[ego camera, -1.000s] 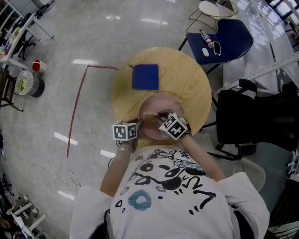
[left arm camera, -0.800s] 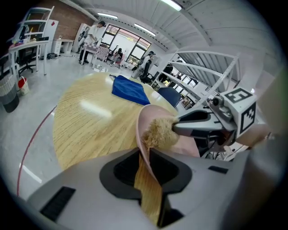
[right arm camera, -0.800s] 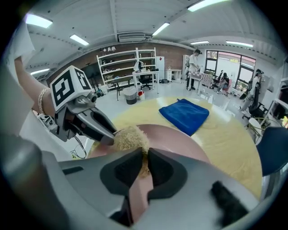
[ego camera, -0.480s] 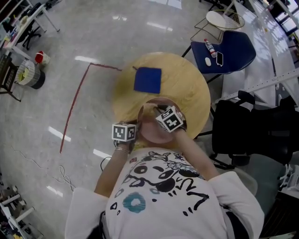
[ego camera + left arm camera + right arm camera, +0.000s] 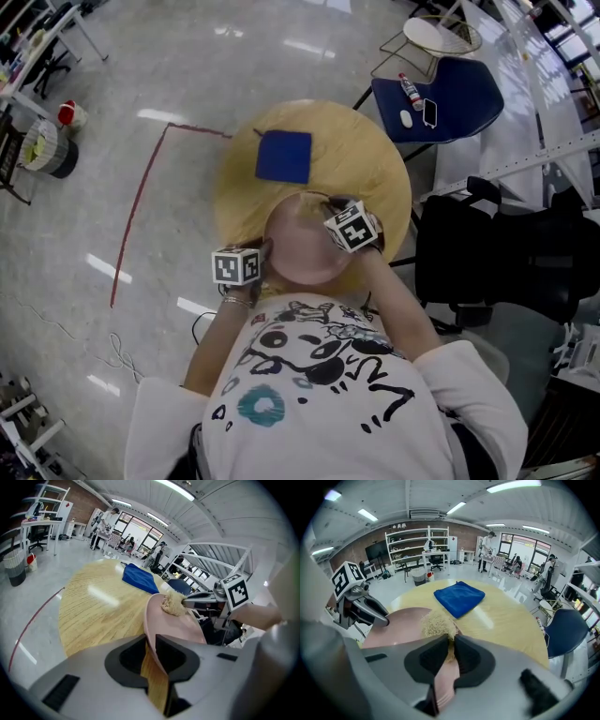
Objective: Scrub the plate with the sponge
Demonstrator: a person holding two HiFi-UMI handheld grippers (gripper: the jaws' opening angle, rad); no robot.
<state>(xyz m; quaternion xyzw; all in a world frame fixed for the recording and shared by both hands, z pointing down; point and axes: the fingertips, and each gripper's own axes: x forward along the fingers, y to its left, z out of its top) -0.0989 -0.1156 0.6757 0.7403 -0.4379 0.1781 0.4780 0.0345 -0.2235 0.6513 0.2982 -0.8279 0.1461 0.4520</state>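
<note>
The left gripper [image 5: 149, 641] is clamped on the near rim of the plate [image 5: 180, 626] at the edge of the table [image 5: 93, 606]. The right gripper [image 5: 451, 643] pinches the sponge [image 5: 437, 623], which is pressed on the plate's far side. Good scrubbing likely needs a steady plate and firm, overlapping strokes.

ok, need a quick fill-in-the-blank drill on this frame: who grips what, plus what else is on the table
1. The left gripper clamps the rim of the ____ plate.
2. The right gripper presses a tan, fibrous ____ onto that plate.
3. Past the plate, a folded cloth of ____ colour lies on the round wooden table.

Missing words: pink; sponge; blue.
</note>
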